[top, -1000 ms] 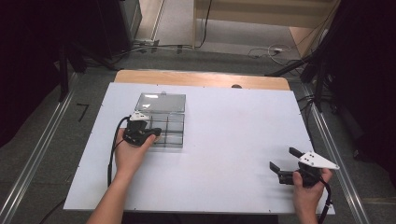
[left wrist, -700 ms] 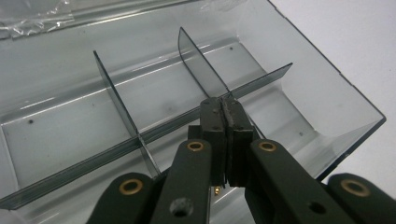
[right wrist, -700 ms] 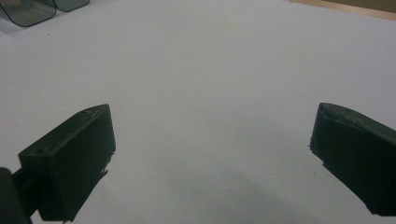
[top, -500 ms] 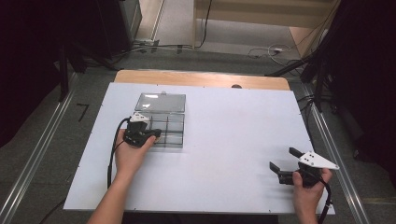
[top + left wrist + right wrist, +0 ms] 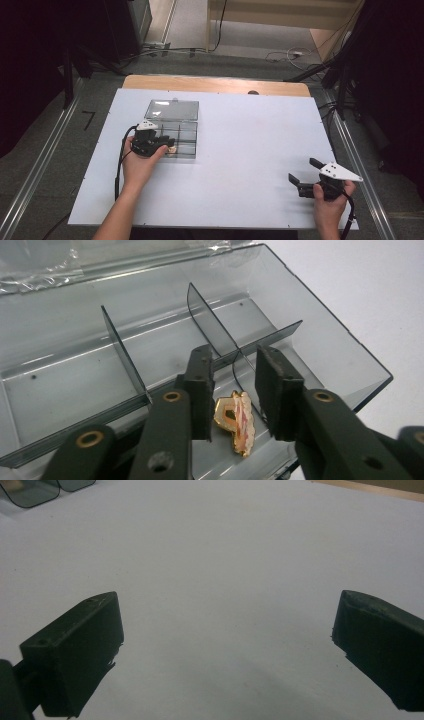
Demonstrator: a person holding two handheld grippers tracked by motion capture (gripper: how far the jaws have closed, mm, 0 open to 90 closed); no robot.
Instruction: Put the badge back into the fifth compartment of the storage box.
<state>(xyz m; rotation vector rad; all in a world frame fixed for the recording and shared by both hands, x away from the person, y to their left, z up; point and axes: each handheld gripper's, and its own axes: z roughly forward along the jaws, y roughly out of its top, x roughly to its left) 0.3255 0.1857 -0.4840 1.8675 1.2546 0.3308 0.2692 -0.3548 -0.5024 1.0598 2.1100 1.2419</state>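
Now the left gripper (image 5: 232,390), fingers just parting, straddles the gold-and-pink enamel pin (image 5: 235,421) lying free in the smoky plastic compartment box (image 5: 330,340); the right gripper (image 5: 306,176) gapes empty, well apart.

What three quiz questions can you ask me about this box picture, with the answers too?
1. True or false: the clear lid of the compartment box is closed.
2. Which thing lies between the jaws of the left gripper? A) a gold and pink pin, B) a screw, C) a coin.
3. The right gripper is held over the white ____.

Key
1. False. The lid lies folded back, open.
2. A. The gold and pink pin sits in a near compartment; the jaws have just been opening and stand apart from it.
3. Table. Its jaws are wide apart with nothing between them.
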